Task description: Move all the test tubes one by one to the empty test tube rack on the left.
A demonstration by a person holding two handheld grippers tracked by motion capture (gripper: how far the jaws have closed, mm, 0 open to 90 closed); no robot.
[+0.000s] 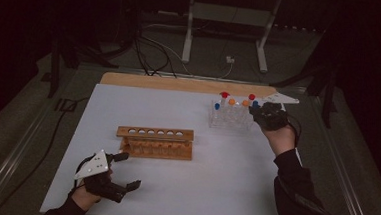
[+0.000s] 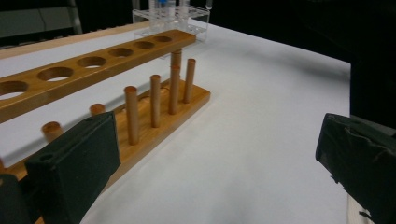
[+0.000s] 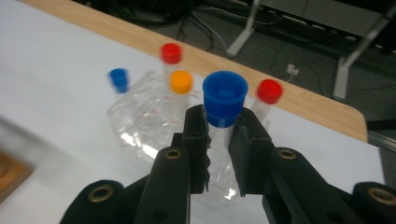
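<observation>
A clear plastic rack [image 1: 231, 116] [image 3: 144, 122] stands at the back right of the white table, holding several capped tubes with red [image 3: 171, 53], orange [image 3: 181, 81] and blue [image 3: 118, 79] caps. My right gripper [image 1: 259, 111] [image 3: 223, 135] is shut on a blue-capped tube [image 3: 224, 98], held upright just above the rack. A wooden rack [image 1: 156, 141] [image 2: 112, 70] with a row of holes and pegs sits mid-table. My left gripper [image 1: 124, 171] [image 2: 219, 154] stands open near the front left edge, beside the wooden rack, with nothing between its jaws.
The table [image 1: 183, 187] has a wooden strip [image 1: 180, 84] along its far edge. Cables and a white metal stand [image 1: 223, 34] lie on the dark floor beyond. Open white surface lies between the two racks.
</observation>
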